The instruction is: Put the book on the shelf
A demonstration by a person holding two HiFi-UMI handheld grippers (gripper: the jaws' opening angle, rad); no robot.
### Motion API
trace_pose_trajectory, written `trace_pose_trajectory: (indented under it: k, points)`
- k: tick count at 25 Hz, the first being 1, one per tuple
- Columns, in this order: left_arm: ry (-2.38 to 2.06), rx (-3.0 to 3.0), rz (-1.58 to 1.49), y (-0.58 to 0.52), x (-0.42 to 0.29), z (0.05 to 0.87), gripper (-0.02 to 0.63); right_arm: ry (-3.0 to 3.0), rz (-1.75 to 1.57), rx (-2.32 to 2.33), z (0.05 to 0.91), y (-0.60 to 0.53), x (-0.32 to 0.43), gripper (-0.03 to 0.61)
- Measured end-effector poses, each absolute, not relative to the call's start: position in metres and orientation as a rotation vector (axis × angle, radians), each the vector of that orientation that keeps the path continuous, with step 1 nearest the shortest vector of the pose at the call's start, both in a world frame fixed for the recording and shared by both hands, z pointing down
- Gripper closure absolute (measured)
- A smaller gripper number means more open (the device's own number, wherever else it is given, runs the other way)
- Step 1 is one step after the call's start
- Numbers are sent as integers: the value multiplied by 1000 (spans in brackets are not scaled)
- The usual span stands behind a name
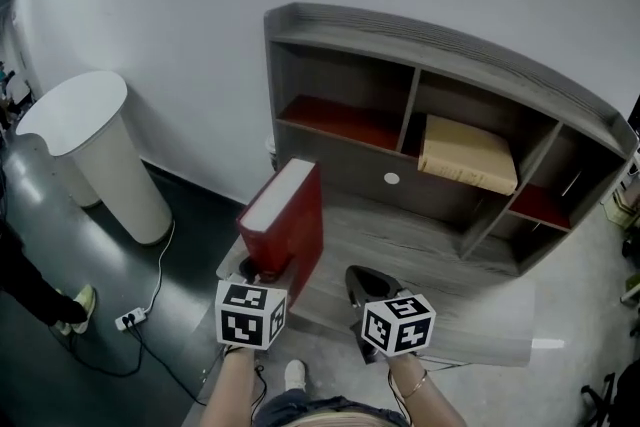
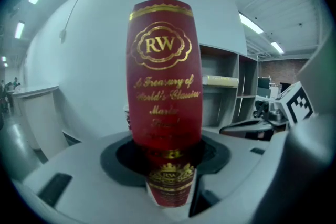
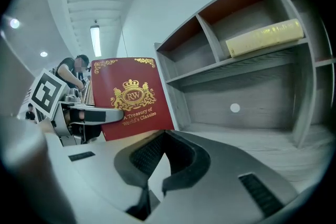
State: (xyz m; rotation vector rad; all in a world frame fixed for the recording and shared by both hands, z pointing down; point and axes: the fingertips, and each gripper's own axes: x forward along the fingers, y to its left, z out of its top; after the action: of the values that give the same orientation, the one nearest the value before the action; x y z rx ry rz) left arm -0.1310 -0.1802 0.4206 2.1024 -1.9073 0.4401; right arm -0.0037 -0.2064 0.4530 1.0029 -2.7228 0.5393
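Note:
A thick red book (image 1: 285, 220) with gold lettering stands upright over the left end of the grey desk top (image 1: 400, 245). My left gripper (image 1: 268, 270) is shut on its lower spine edge. In the left gripper view the spine (image 2: 165, 76) fills the middle and sits between the pads of the left gripper (image 2: 168, 176). My right gripper (image 1: 360, 287) hovers just right of the book, jaws together with nothing in them. The right gripper view shows the book's cover (image 3: 131, 97) left of the right gripper (image 3: 165, 136). The grey shelf unit (image 1: 400, 25) stands behind.
A tan book (image 1: 467, 155) lies flat in the shelf's middle compartment; the left one has a red floor. A white cylindrical stand (image 1: 95, 150) is left of the desk. A power strip (image 1: 130, 319) with cable lies on the dark floor, near a person's foot (image 1: 75, 310).

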Motion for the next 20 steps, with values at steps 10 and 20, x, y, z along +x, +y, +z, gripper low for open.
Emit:
trace_pose_trajectory:
  k: [10, 20]
  points:
    - [-1804, 2303, 574, -250, -176, 388, 387, -2662, 582, 1233, 442, -255, -47, 569]
    - [-1770, 2433, 778, -296, -192, 359, 387, -2593, 619, 1352, 435, -279, -53, 569]
